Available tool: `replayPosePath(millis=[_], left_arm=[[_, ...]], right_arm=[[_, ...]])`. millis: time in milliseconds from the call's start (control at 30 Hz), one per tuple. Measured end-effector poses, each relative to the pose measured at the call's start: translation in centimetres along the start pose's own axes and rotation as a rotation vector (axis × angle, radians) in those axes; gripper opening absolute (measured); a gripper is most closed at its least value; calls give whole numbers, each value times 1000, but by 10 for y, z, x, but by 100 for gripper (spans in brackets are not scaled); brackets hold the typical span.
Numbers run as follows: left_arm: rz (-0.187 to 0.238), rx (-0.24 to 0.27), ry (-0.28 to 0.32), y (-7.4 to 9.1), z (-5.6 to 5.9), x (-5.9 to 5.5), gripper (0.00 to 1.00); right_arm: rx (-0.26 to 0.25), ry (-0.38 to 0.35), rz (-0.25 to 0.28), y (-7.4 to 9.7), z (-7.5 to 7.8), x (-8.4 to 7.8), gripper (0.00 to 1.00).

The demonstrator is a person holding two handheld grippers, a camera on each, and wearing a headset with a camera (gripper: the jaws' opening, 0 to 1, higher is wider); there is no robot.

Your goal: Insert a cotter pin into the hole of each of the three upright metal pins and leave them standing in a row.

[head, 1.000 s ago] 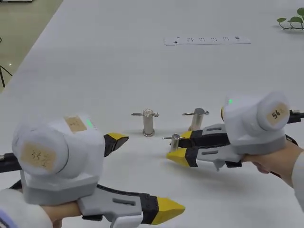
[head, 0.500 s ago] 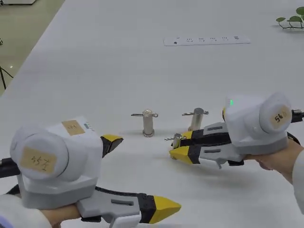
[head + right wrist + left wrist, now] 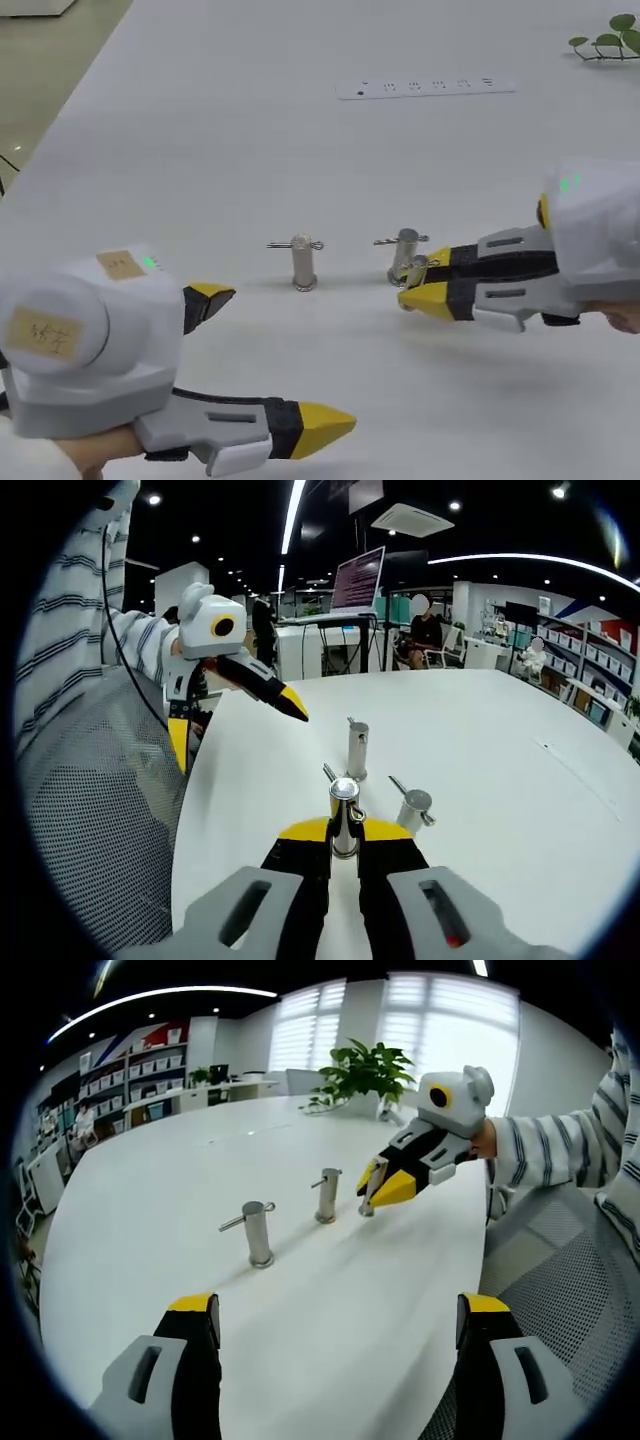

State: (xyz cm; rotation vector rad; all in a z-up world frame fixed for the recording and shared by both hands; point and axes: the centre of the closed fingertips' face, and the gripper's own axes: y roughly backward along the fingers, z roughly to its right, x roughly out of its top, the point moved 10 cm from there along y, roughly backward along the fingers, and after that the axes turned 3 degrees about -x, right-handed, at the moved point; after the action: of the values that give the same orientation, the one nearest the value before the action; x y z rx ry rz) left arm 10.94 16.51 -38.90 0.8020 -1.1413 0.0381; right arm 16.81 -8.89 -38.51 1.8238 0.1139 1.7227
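- Head view: the right hand-held gripper (image 3: 420, 278) is clamped on a metal pin (image 3: 415, 272), just beside the middle pin (image 3: 405, 248) on the white desk (image 3: 250, 150).
- The left hand-held gripper (image 3: 275, 357) is spread wide with nothing in it, nearer the person than the pins.
- The left pin (image 3: 302, 262) and the middle pin stand upright, each with a cotter pin (image 3: 282, 244) through its hole.

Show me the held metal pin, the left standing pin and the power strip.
held metal pin (image 3: 344, 815), right gripper view, on its shaft.
left standing pin (image 3: 303, 265), head view, mid shaft.
power strip (image 3: 425, 88), head view, top face.
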Motion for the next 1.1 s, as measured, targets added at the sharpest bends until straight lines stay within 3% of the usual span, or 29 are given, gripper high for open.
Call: replayPosePath(millis=[267,467,667,1100], left_arm=[[-12,18,4,4,-3,-1,97],[-10,27,18,6,-2,-1,96],[-20,32,29,8,-1,-3,96],[-33,43,63,7,3,-5,95]], right_arm=[[-52,-16,-20,30,30,-11,4],[-94,-29,-38,41,50,-26,4],[-104,-48,-50,44,62,-39,4],[-75,-82,-36,31,68,-52,4]])
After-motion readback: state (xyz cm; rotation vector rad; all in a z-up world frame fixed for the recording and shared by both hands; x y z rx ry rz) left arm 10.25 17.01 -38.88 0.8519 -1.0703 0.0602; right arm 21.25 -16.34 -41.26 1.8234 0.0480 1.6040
